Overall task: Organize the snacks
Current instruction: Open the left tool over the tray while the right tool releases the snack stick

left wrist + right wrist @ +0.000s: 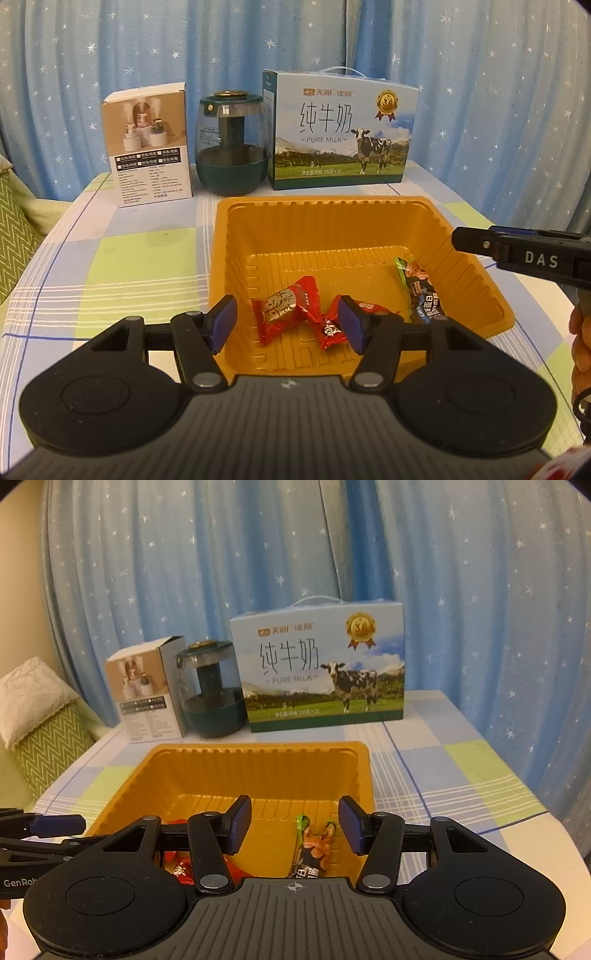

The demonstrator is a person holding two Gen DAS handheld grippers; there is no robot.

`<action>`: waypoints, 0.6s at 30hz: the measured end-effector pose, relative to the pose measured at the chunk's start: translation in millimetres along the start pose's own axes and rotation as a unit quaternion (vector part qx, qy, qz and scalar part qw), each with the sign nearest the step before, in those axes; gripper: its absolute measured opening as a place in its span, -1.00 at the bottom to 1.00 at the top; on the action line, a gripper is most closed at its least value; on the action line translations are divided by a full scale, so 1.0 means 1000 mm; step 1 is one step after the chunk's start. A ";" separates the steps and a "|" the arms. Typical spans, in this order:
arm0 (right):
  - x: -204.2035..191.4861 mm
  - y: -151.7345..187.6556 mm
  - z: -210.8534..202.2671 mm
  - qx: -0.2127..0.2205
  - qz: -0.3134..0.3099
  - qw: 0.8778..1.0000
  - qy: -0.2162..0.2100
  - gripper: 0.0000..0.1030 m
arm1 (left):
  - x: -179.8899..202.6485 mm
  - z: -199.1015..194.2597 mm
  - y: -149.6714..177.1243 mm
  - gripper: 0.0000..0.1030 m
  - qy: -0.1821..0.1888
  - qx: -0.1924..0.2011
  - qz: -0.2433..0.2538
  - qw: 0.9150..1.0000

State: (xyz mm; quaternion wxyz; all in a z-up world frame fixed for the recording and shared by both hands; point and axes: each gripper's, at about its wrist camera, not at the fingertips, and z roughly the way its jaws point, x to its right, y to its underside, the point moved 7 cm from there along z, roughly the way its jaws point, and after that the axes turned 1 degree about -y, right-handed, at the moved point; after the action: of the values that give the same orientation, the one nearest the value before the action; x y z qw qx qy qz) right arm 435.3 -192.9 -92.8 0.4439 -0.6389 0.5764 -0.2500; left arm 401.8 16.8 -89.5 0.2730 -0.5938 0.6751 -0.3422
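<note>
1. Three wrapped snacks lay in the orange ribbed plastic tray [480, 284] on the checked-cloth desk [122, 266]: a red foil candy with a gold label [286, 312], a smaller red twist-wrapped candy [332, 328], and a dark snack pouch with green ends [421, 291] by the tray's right wall.
2. Left hand-held gripper [287, 323] hung released over the red candies, nothing clamped.
3. Right hand-held gripper [294, 825] likewise released above the pouch.
4. Likely light, crinkly, slippery; the contents may crush. Pinch the body, not the twisted ends.
5. The thin tray would probably slide if nudged.
</note>
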 end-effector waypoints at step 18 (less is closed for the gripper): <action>0.008 0.038 -0.093 0.007 0.034 0.999 0.009 0.02 | 0.015 -0.076 0.037 0.13 0.005 0.018 0.010 1.000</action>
State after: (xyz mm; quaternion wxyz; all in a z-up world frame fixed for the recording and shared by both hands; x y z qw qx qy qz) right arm 340.2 -224.3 -81.6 0.4516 -0.6138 0.5996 -0.2445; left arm 317.7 14.5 -71.0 0.2838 -0.5802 0.6764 -0.3540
